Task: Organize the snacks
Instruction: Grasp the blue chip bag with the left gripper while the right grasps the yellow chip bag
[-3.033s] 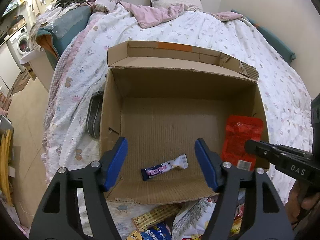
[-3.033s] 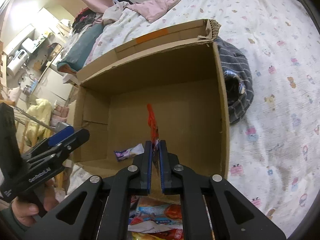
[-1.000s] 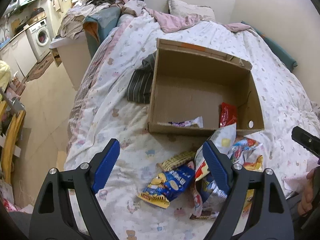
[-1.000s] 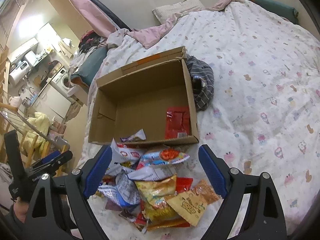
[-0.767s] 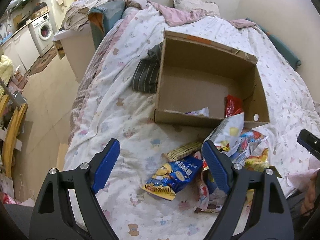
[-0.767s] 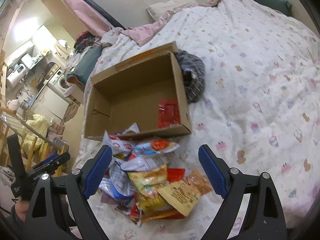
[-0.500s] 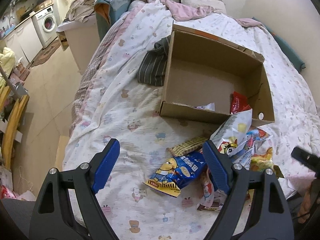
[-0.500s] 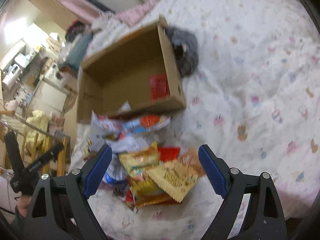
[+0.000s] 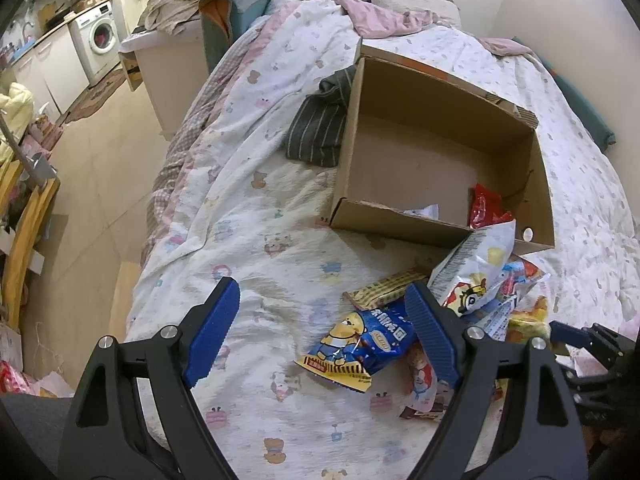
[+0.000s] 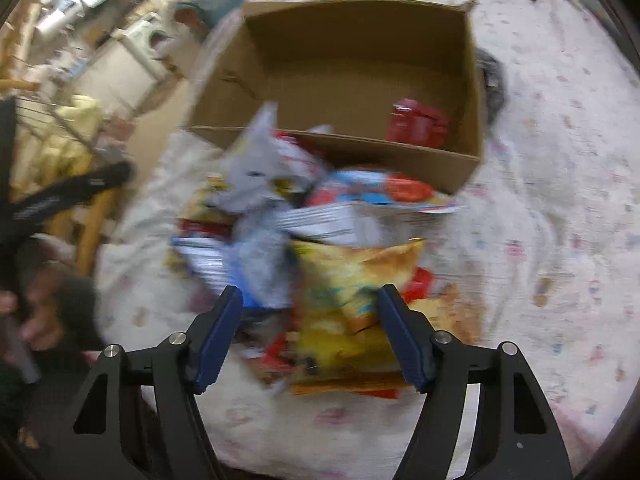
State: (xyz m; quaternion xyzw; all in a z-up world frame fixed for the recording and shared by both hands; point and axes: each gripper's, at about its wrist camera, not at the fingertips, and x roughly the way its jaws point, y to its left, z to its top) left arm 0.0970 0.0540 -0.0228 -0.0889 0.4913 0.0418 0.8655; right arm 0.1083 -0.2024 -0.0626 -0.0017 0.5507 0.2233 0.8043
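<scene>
Left wrist view: my left gripper (image 9: 320, 336) is spread wide and empty above the bed (image 9: 256, 184), with the blue bear packet (image 9: 360, 344) just off its right finger, likely my next pick. The cardboard box (image 9: 400, 220) sits beyond, holding a red pouch (image 9: 486, 210) and a small white wrapper (image 9: 422, 212); the loose pile crowds its near wall.

Right wrist view, blurred: my right gripper (image 10: 310, 334) is also parted, holding nothing, poised over the yellow bag (image 10: 352, 280), probably lining up a grab.
</scene>
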